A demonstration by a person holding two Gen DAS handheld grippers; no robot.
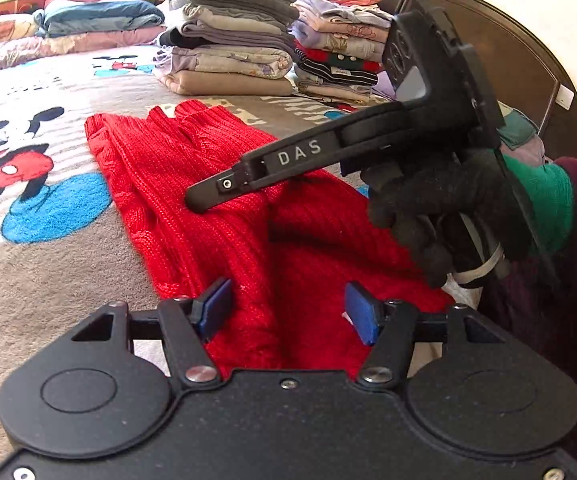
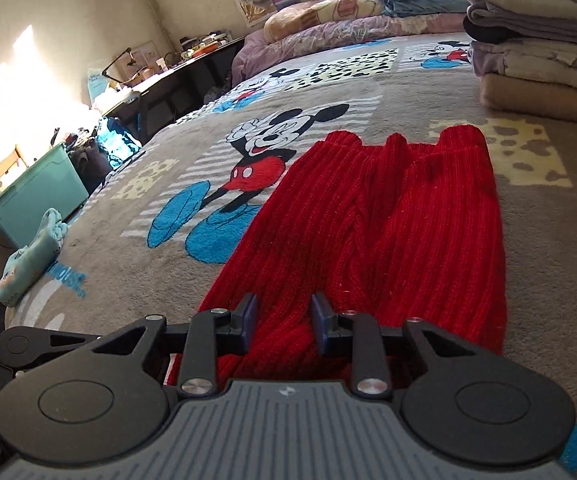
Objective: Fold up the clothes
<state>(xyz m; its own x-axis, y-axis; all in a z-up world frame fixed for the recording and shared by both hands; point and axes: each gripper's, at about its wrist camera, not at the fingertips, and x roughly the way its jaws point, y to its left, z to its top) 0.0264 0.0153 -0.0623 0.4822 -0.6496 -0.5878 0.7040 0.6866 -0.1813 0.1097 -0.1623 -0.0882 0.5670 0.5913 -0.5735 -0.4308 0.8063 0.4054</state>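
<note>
My left gripper (image 1: 288, 312) hangs over the near end of the red knit sweater (image 1: 216, 216), its blue pads (image 1: 358, 318) spread wide with only fabric showing between them, nothing pinched. My right gripper (image 2: 282, 322) sits low over the same near end, fingers parted by a narrower gap, and I cannot see them clamping any cloth either. In the left wrist view the right tool reaches across from the right side, and its black fingers (image 1: 208, 196) lie together with the tip resting on or just above the sweater's upper layer; my gloved right hand (image 1: 444, 208) wraps its handle, a green cuff (image 1: 544, 204) showing at the wrist.

The sweater lies flat on the bed, folded lengthwise into a long narrow band with a crease running down its middle and ribbed ends bunched at the far edge. It rests on a grey cartoon-mouse blanket (image 2: 248, 152). Beyond its far end stand two stacks of folded clothes (image 1: 232, 32), apart from the sweater. Rolled quilts (image 2: 328, 12) line the far side of the bed, and a teal storage bin (image 2: 36, 196) sits on the floor beside it.
</note>
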